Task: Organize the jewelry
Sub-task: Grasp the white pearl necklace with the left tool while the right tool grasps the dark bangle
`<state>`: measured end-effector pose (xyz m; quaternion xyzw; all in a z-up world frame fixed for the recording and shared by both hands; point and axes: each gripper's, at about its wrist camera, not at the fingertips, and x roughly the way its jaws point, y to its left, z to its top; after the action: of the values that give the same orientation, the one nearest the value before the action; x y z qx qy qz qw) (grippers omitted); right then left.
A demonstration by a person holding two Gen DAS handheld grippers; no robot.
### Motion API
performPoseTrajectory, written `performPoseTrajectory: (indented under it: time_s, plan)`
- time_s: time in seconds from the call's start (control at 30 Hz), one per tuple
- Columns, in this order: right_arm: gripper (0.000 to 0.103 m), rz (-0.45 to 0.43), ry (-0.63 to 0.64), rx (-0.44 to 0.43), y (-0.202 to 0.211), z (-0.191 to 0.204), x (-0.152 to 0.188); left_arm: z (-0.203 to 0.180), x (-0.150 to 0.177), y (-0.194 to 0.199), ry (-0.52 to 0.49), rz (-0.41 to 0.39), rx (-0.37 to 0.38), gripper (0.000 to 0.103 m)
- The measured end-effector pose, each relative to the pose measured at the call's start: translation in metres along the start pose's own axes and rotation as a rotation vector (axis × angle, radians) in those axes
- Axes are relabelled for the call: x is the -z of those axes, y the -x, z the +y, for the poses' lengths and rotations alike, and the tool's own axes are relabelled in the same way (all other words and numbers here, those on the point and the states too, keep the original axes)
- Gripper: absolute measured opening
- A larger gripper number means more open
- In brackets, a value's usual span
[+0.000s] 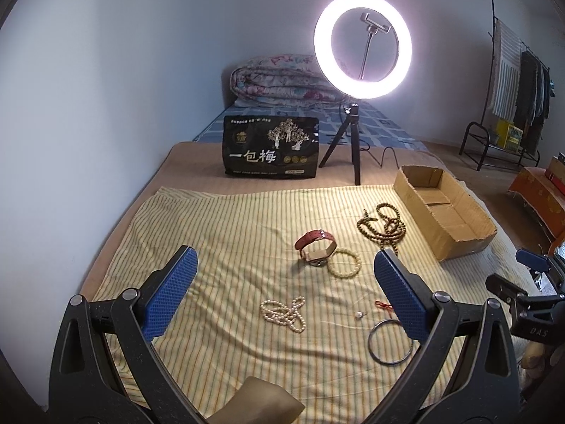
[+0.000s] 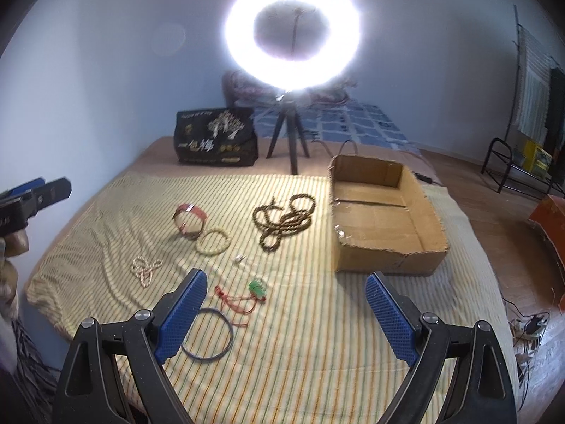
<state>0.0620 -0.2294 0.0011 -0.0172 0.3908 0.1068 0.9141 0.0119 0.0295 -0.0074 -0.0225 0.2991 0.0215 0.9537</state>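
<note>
Jewelry lies loose on a striped cloth (image 1: 226,219), all of it outside the cardboard box (image 2: 416,219), which serves as reference. Nearest the box, on its left, is a tangled strand of brown beads (image 2: 282,222). Further left of the box stands a red-strapped watch (image 1: 315,247) on edge, with a pale bead bracelet (image 1: 344,263) touching its near side. Well left of the box and nearer the cameras lies a bunched pearl strand (image 1: 284,314). A small pearl earring (image 1: 359,315) sits between the pearl strand and a dark metal bangle (image 2: 208,335). Just beside the bangle lies a red cord with a green pendant (image 2: 257,288), nearer the box.

The left gripper (image 1: 286,282) hovers above the cloth, jaws wide, nothing between them. The right gripper (image 2: 286,304) likewise stands wide and empty, to the near side of the box.

Behind the box: a lit ring light (image 1: 363,46) on a tripod and a black printed bag (image 1: 270,146).
</note>
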Motion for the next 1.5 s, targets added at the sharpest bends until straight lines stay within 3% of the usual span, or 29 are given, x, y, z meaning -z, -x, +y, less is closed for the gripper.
performPoseTrajectory:
  time_s: [0.4,0.5,0.67,0.77,0.87,1.13,1.5]
  plan:
    - [0.093,0.147,0.008,-0.091,-0.036,0.016,0.017,0.038,0.019,-0.052,0.075,0.166,0.025,0.102]
    - [0.093,0.173,0.019,-0.107,-0.043,0.021,0.022,0.036,0.028,-0.067,0.06,0.209,0.033,0.092]
    - [0.093,0.221,0.054,-0.14,-0.057,0.033,0.033,0.029,0.05,-0.099,0.055,0.335,0.092,0.091]
    - [0.094,0.243,0.075,-0.155,-0.064,0.041,0.039,0.024,0.059,-0.114,0.044,0.383,0.098,0.083]
    - [0.095,0.272,0.07,-0.175,-0.075,0.043,0.044,0.021,0.066,-0.129,0.037,0.42,0.093,0.082]
    - [0.095,0.343,0.066,-0.232,-0.102,0.05,0.056,0.022,0.079,-0.159,0.067,0.492,0.087,0.076]
    - [0.095,0.375,0.154,-0.222,-0.12,0.075,0.069,0.015,0.083,-0.176,0.055,0.501,0.068,0.072]
